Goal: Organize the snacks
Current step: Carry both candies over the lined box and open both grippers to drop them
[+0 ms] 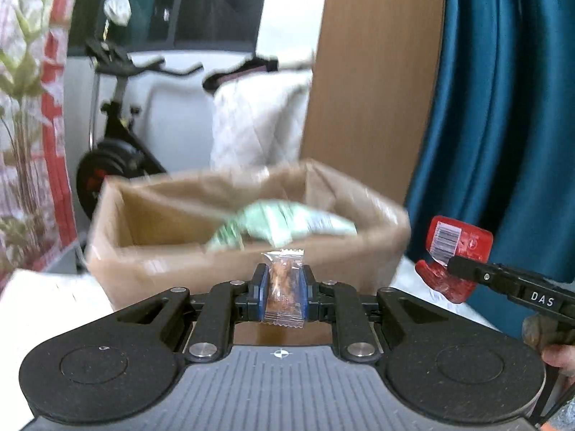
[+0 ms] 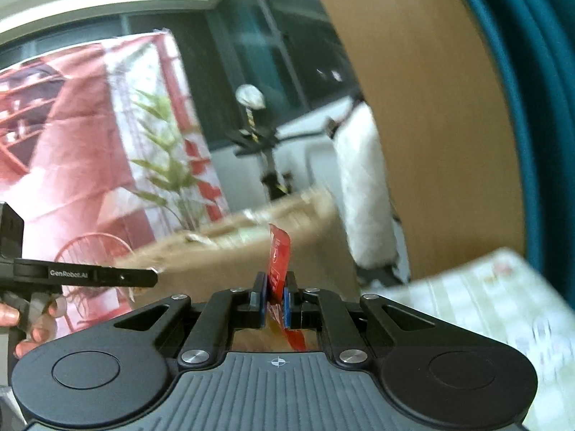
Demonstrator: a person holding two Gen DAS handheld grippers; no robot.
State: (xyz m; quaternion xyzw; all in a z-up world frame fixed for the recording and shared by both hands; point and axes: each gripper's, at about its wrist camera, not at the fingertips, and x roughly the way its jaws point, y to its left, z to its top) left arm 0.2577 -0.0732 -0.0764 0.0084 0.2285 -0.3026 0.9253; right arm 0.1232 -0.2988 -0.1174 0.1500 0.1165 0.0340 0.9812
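My left gripper [image 1: 283,289] is shut on a small clear packet with a brown snack [image 1: 284,283], held just in front of an open cardboard box [image 1: 151,262]. A green snack bag [image 1: 284,224] lies inside the box. My right gripper [image 2: 276,296] is shut on a red snack packet [image 2: 279,255], which stands upright between the pads. In the left wrist view the right gripper [image 1: 451,264] holds the red packet [image 1: 456,242] to the right of the box. The box [image 2: 233,251] shows blurred ahead in the right wrist view, with the left gripper [image 2: 152,277] at the left.
A wooden panel [image 1: 373,72] and a teal curtain [image 1: 503,107] stand behind the box on the right. An exercise bike [image 1: 111,136] and a white quilted cover [image 1: 258,122] are behind. A plant [image 1: 18,82] is at the left. A pale checked cloth [image 2: 485,305] lies at the right.
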